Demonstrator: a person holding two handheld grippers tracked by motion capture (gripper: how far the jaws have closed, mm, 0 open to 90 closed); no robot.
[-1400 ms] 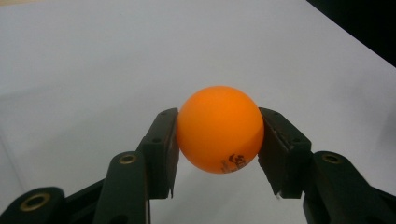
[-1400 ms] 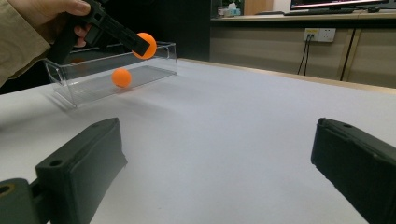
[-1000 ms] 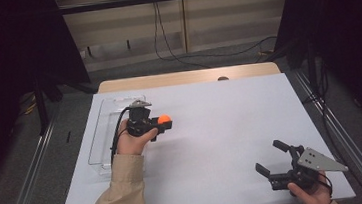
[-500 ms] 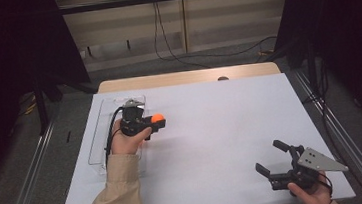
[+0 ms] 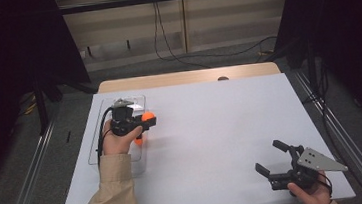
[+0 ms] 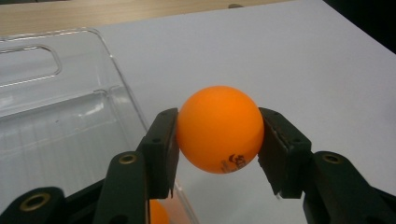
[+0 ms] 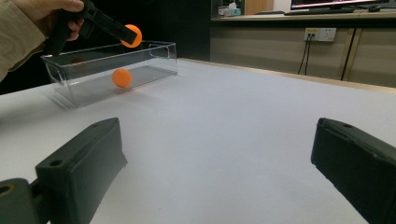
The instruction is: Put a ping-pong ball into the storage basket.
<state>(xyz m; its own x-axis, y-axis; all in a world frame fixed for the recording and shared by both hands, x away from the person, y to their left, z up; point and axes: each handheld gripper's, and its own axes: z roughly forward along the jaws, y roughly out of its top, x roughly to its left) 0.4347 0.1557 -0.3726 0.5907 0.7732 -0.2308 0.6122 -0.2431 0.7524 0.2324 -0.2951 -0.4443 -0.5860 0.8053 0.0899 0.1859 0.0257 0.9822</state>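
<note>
A loose tan cloth sleeve [image 5: 112, 196] covers the left forearm. Matte black two-jaw plastic grippers [image 6: 217, 154] carry brass-ringed screw holes, and what looks like a grey three-cornered plate [image 5: 320, 160].

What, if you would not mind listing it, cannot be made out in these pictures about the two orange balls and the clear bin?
- Printed mark on the held ball, left gripper view: curves out of sight, unreadable.
- Second ball, left gripper view: mostly hidden behind the left gripper and cut by the bottom edge.
- Clear bin, high view: its near part is covered by the hand.
- Bin's left end, right gripper view: hidden by the sleeve.
</note>
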